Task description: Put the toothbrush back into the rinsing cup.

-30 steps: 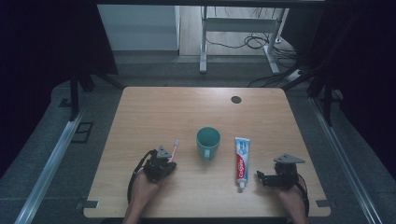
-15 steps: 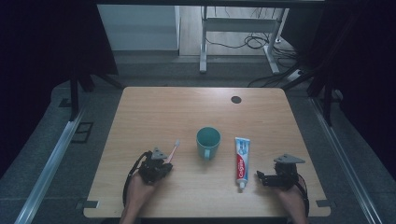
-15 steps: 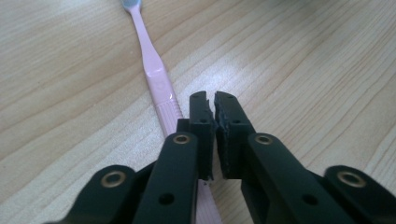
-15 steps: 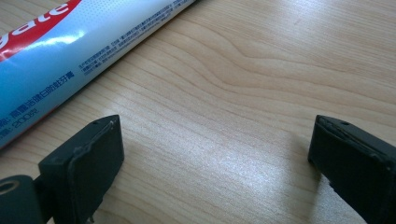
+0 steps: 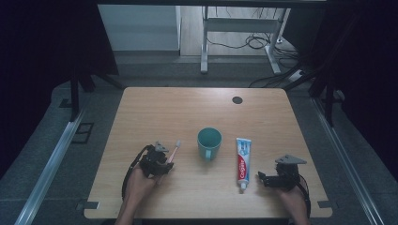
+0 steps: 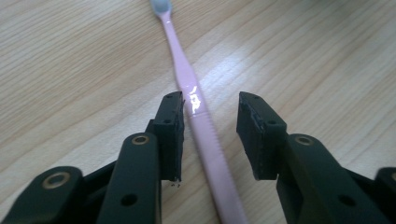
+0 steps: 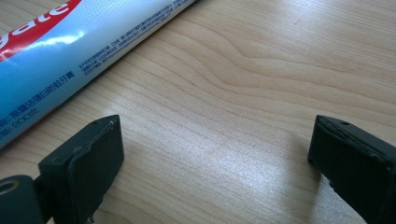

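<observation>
At the near edge of the wooden desk (image 5: 187, 108), the left tool (image 5: 162, 161) sits low over the handle end of a pink toothbrush (image 5: 172, 153), gripped by the person's left hand (image 5: 139, 180), whose forearm comes in from the bottom. Its jaws have just been opening; in the left gripper view they stand apart with the toothbrush handle (image 6: 205, 140) lying flat on the wood between them, one pad just beside it and the other clear of it. The brush head points away toward the far side. On the right, the right tool (image 5: 264, 179) rests near the front edge in the right hand (image 5: 293, 201), pointing toward the cap end of a toothpaste tube (image 5: 243, 160); its jaws are wide apart over bare wood, with the tube (image 7: 70, 51) just beside one jaw. Between toothbrush and tube, slightly farther out, a teal mug (image 5: 209, 142) stands upright, apart from both. Farther still, a dark round cable port (image 5: 237, 100) sits in the desk near its far edge. Beyond the desk, cables (image 5: 253, 42) lie on the floor around a grey desk leg (image 5: 204, 42).
</observation>
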A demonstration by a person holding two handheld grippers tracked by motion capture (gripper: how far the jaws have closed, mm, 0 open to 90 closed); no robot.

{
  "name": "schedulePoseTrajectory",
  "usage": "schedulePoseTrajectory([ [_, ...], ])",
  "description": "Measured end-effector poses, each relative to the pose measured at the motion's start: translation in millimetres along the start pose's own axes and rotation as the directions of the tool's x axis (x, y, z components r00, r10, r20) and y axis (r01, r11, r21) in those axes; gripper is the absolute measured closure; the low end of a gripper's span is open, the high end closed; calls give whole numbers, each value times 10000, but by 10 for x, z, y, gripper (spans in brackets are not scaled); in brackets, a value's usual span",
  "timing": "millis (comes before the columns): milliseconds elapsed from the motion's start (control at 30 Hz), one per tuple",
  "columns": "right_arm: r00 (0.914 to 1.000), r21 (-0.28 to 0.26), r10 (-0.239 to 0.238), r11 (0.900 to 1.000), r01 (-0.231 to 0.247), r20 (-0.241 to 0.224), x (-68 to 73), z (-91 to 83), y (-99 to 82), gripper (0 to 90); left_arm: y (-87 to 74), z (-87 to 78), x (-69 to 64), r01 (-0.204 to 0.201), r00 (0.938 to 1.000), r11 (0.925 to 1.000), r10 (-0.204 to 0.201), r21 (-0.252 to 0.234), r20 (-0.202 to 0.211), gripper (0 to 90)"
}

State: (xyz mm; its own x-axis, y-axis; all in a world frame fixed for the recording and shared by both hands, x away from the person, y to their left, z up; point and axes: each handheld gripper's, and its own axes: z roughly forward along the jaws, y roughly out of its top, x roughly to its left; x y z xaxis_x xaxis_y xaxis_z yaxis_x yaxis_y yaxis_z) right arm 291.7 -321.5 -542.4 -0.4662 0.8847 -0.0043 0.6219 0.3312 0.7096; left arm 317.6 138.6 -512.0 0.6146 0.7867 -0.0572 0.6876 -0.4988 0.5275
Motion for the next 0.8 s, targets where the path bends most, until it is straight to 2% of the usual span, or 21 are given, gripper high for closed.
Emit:
schedulePoseTrajectory([
  [133,10000,0,5,10000,-5,-4,0,0,0,31,70,18,42,15,10000,9983,-12,579,-39,573],
  [267,10000,2,8,10000,-8,-2,1,0,0,31,139,47,70,119,9999,9923,-122,1234,22,537],
  [367,10000,1,5,10000,-5,-3,0,0,0,31,198,60,101,203,9998,9845,-215,1745,48,522],
  [467,10000,2,5,10000,-5,-3,0,0,0,31,258,64,118,448,9988,9767,-482,2101,111,519],
  [633,10000,1,5,10000,-5,-1,0,0,0,31,356,81,141,588,9977,9547,-657,2917,142,514],
  [667,10000,0,4,10000,-4,-1,0,0,0,31,372,87,137,713,9968,9519,-788,2980,133,514],
  [800,10000,1,2,10000,-2,2,0,0,0,31,433,106,135,723,9967,9390,-801,3364,95,517],
])
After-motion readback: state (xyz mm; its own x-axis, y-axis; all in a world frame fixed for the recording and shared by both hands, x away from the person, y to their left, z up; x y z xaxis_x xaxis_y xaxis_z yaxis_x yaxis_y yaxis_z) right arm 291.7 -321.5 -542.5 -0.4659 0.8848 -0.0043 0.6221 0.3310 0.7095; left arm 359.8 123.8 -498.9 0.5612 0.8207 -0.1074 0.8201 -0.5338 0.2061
